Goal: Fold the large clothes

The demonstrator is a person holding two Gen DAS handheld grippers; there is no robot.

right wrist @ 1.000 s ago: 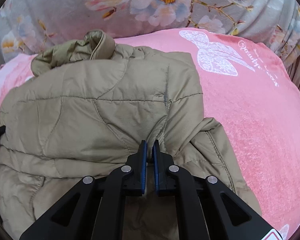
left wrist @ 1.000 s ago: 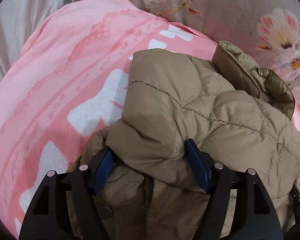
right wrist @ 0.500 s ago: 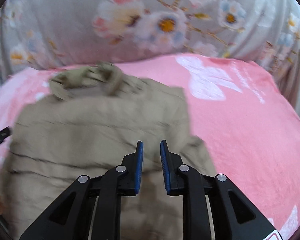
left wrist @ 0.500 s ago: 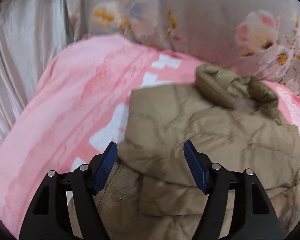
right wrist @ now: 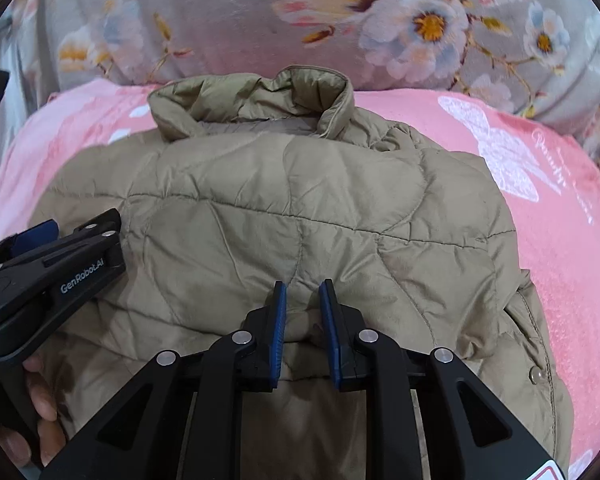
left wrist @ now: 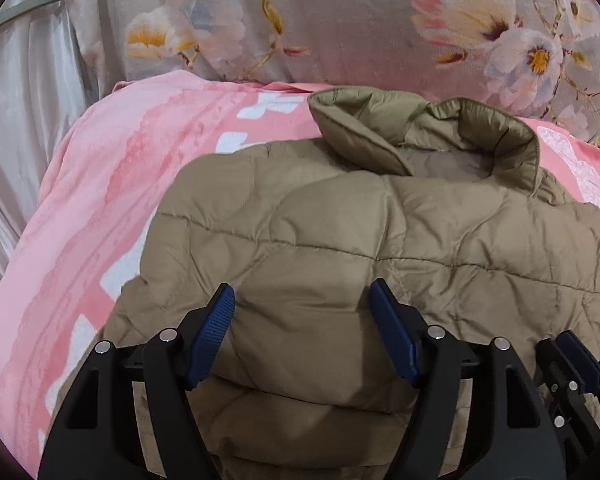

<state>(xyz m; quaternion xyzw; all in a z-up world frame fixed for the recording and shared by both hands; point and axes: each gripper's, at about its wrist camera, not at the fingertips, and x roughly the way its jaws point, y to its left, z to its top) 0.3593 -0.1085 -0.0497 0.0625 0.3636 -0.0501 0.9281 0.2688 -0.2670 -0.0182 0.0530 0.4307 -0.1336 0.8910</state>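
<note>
A tan quilted puffer jacket [left wrist: 360, 248] lies folded on a pink blanket [left wrist: 100, 200], its collar [left wrist: 420, 136] toward the far side. It also shows in the right wrist view [right wrist: 300, 208]. My left gripper [left wrist: 302, 320] is open wide and empty, hovering over the jacket's near folded edge. My right gripper [right wrist: 303, 308] is partly open just above the jacket's near fold, holding nothing. The left gripper also shows in the right wrist view [right wrist: 48, 256] at the jacket's left side, and the right gripper shows at the lower right of the left wrist view [left wrist: 576, 364].
A grey floral cover [right wrist: 340, 20] rises behind the blanket. The pink blanket [right wrist: 560, 240] has a white butterfly print [right wrist: 500, 148] to the jacket's right. A pale curtain [left wrist: 16, 100] hangs at far left.
My right gripper was shut on the jacket fabric and has let go and opened. Both grippers have pulled back and risen from the jacket. The folded jacket now lies flatter.
</note>
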